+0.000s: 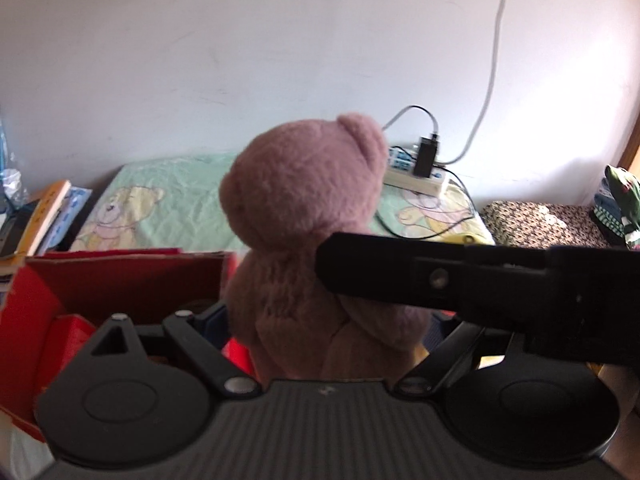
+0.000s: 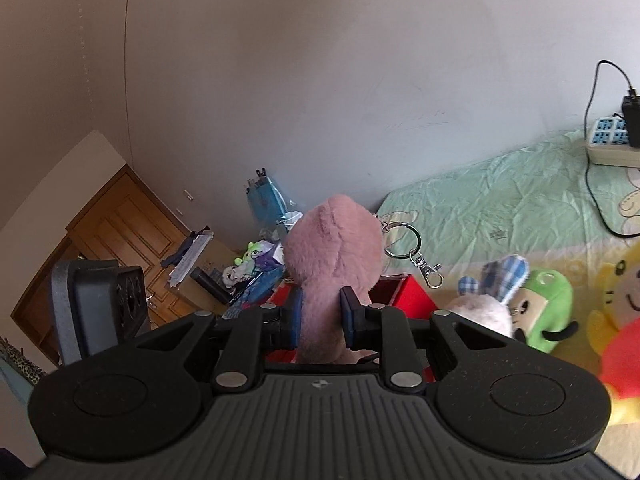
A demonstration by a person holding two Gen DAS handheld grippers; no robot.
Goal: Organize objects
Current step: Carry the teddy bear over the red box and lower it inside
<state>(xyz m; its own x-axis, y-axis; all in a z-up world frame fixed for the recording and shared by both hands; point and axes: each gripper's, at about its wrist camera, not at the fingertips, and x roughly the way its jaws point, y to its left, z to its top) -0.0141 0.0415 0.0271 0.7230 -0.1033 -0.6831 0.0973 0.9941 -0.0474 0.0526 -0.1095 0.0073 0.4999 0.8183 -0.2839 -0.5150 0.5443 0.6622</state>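
A mauve-pink teddy bear (image 1: 304, 208) hangs upright above an open red box (image 1: 120, 280). My left gripper (image 1: 326, 320) is shut on its body; the blue pads sit tight against both flanks and are mostly hidden. One black finger (image 1: 400, 272) of my right gripper reaches in from the right at the bear's neck. In the right wrist view my right gripper (image 2: 320, 316) is shut on the bear (image 2: 332, 252) just under its head. A metal keyring (image 2: 404, 240) dangles from the head. The red box (image 2: 404, 296) lies below.
The bed has a green sheet (image 1: 180, 200) with a power strip (image 1: 416, 176) and cables on it. A bunny (image 2: 488, 304), a green plush (image 2: 544, 308) and a yellow-red plush (image 2: 616, 320) lie on the bed. Books (image 1: 44, 216) are stacked at the left.
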